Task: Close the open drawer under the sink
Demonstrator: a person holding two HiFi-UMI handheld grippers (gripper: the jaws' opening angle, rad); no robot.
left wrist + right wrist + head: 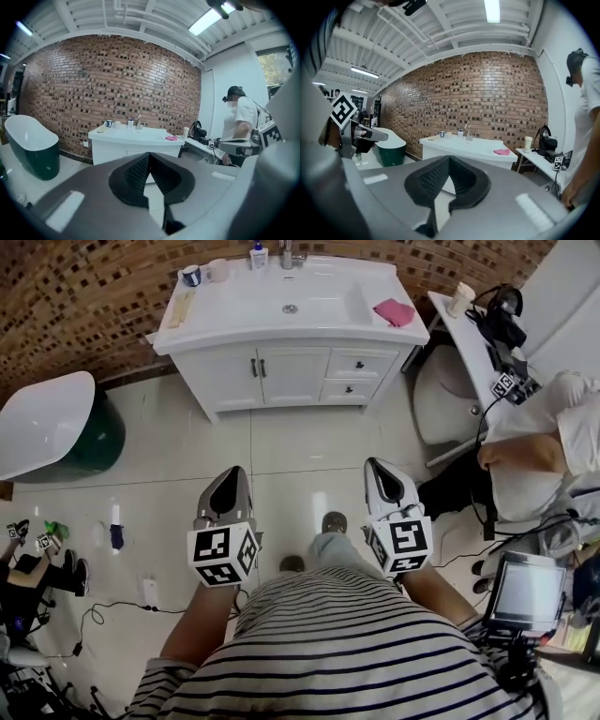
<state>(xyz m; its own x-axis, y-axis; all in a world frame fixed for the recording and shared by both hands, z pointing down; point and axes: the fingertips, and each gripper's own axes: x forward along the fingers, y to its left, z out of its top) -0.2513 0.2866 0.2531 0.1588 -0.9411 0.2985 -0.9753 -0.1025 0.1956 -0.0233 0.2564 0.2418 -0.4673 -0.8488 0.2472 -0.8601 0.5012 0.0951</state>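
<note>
- Head view: drawers [359, 364] sit on the right side of the vanity [234, 367], below the sink [291, 298]; can't tell if either is open.
- Pink cloth [395, 312] lies on the counter's right end.
- Left gripper [233, 476]: jaws pressed together, nothing between, over floor tiles, well apart from the vanity.
- Right gripper [379, 469]: jaws also together, empty.
- Tub [52, 423] stands at the left.

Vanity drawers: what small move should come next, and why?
Probably step closer to the vanity: the left tool and right tool hang shut and empty over floor tiles, well short of its drawers; none looks clearly open from here.
</note>
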